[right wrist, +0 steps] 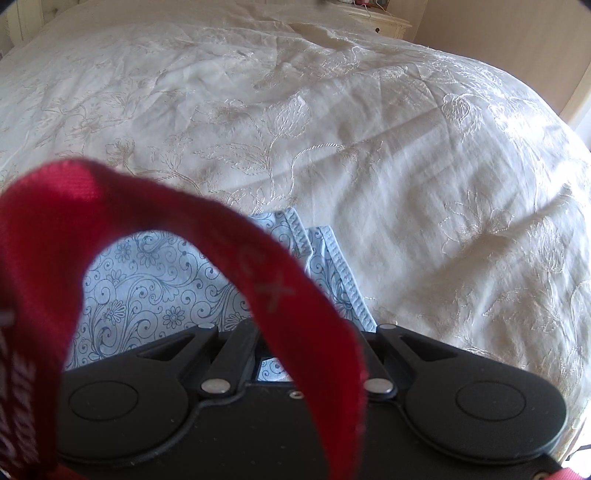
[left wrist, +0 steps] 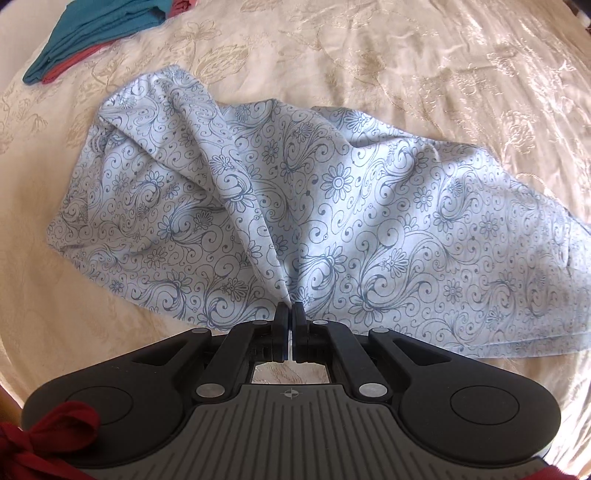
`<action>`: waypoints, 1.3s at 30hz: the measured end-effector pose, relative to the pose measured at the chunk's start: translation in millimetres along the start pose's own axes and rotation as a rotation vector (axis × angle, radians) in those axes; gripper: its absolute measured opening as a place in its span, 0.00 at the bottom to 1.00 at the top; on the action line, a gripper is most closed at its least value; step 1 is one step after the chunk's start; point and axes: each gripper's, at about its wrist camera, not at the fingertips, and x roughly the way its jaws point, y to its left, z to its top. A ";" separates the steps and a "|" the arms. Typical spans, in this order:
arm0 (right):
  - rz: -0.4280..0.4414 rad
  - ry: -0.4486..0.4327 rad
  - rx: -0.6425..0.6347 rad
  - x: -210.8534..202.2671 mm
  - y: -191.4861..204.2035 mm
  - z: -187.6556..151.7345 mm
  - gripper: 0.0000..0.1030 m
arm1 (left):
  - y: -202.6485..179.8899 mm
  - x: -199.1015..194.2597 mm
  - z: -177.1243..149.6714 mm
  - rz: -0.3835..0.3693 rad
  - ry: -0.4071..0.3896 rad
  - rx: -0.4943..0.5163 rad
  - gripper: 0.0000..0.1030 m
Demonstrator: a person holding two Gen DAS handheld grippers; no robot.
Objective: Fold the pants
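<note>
Pale blue pants (left wrist: 295, 206) with a dark swirl-and-flower print lie bunched on the bed. My left gripper (left wrist: 290, 312) is shut on a pinch of the pants' near edge, and folds fan away from the pinch. In the right wrist view the pants (right wrist: 155, 284) lie under the gripper, with two stitched hems (right wrist: 332, 266) reaching past it. A red strap (right wrist: 280, 291) hangs across that lens and hides my right gripper's fingertips, so I cannot see whether they hold the cloth.
A cream embroidered bedspread (left wrist: 424, 62) covers the bed. Folded teal and red clothes (left wrist: 99, 33) lie at the far left. A cream nightstand (right wrist: 384, 20) stands beyond the bed's far right corner.
</note>
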 end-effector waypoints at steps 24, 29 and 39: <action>0.124 -0.012 -0.056 30.2 -35.2 0.0 0.46 | -4.4 -5.1 -22.0 0.065 -0.013 0.014 0.01; 0.194 0.003 -0.079 30.3 -41.8 -0.5 0.35 | -5.7 -0.8 -19.9 0.084 -0.010 0.002 0.01; 0.216 -0.078 -0.133 4.6 -38.0 1.2 0.05 | 2.5 0.0 -18.9 0.095 -0.014 -0.053 0.01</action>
